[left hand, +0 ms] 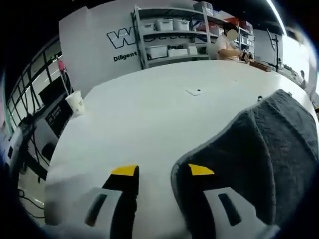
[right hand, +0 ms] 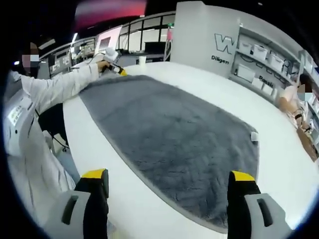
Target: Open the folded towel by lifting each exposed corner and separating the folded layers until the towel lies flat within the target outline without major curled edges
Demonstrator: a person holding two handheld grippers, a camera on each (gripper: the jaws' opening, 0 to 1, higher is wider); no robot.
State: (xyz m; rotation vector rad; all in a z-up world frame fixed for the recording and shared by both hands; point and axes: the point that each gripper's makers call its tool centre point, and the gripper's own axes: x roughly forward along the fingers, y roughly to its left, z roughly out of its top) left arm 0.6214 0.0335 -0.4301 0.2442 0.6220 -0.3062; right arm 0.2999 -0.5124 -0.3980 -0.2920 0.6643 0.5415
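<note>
While we look along the left gripper, we see a paper cup standing at the far left edge of the white worktop. Moving right, the two yellow-tipped jaws stand apart with bare worktop showing between them; the right-hand jaw sits at the rounded corner of the grey towel, though we cannot tell whether it touches the cloth. A small flat tag-like piece lies on the worktop beyond the towel, well apart from it. Further back stands a metal shelf rack with pale storage boxes, and at its right a person works at a bench.

Along the right gripper we first meet a white sleeve at the left — it reaches out to the left gripper, which sits at the towel's far corner. We cannot tell from here how that gripper's jaws stand. The towel lies spread across the worktop, its plush face up and mostly smooth, with a small white label at its right edge. The right gripper's own jaws are wide apart — one over bare worktop at the left, the other by the towel's near edge at the right — and hold nothing. The shelf rack stands at the far right.
</note>
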